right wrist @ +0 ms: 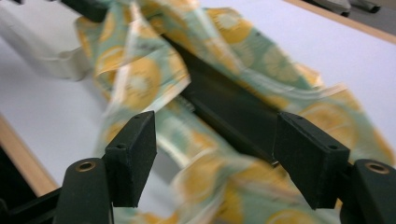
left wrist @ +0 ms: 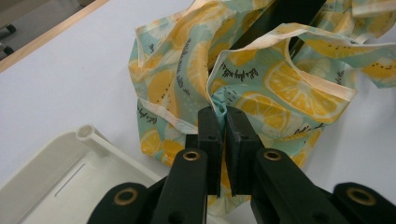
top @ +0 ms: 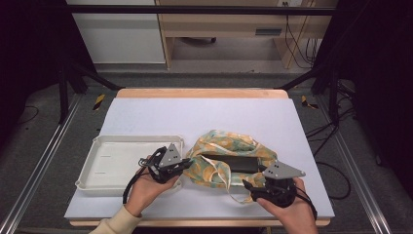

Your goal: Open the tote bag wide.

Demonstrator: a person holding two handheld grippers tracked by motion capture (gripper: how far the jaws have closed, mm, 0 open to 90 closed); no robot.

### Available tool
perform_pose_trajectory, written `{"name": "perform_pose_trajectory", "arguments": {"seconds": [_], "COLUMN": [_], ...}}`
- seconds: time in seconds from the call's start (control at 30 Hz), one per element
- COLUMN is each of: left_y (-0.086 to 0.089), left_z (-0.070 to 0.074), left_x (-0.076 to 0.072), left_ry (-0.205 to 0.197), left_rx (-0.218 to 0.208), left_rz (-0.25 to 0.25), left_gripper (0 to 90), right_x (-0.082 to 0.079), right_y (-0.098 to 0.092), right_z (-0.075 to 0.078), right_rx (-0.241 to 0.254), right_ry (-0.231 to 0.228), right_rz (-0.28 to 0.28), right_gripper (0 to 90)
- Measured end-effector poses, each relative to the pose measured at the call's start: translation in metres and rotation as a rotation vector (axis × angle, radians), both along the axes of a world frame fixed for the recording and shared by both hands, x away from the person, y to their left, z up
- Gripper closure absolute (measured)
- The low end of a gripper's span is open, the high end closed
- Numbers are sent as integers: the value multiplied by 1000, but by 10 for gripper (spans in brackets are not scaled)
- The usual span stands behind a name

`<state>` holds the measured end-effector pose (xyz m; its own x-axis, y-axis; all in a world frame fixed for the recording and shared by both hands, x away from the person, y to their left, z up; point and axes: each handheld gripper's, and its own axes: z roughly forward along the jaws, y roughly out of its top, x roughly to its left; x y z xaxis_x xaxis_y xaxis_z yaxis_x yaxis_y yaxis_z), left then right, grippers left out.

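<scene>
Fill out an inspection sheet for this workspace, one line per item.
Surface: white table top with a wooden edge, bare at the back.
Job's things: lemon-print cloth bag, crumpled, with a flat black object lying in its open mouth.
Clutter: white plastic tray left of the bag, nothing in it.
Grippers: left hand-held gripper shut on a fold of the bag; right hand-held gripper open, its jaws apart above the bag, nothing held.
Cables: black cable trailing from the left gripper; more on the floor at right.
Surroundings: dark metal frame, grey floor, wooden furniture behind.
</scene>
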<state>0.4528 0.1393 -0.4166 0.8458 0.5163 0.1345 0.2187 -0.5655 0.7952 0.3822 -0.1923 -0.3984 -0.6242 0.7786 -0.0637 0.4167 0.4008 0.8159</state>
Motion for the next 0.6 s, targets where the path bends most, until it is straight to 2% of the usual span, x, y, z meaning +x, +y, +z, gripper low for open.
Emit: {"name": "perform_pose_trajectory", "arguments": {"seconds": [0.03, 0.07, 0.13, 0.2, 0.3, 0.43, 0.6], "left_y": [0, 0, 0, 1, 3, 6, 10], "left_z": [0, 1, 2, 3, 5, 9, 13], "left_x": [0, -1, -2, -3, -5, -5, -5], "left_ry": [0, -5, -4, -7, -11, -11, -9], "left_rx": [0, 1, 5, 5, -1, -23, -49], "left_rz": [0, -7, -19, -30, -41, -38, -31], "left_gripper": [861, 861, 860, 860, 860, 859, 854], "right_x": [0, 11, 20, 32, 43, 38, 21], "right_y": [0, -2, -5, -10, -19, -28, -29], "right_z": [0, 4, 3, -2, -15, -30, -46], "right_rx": [0, -19, -14, -1, -16, -17, -48], "right_ry": [0, 0, 8, 28, 68, 103, 141], "right_rz": [0, -17, -33, -53, -72, -99, -63], "right_gripper": [306, 307, 309, 316, 344, 410, 439]}}
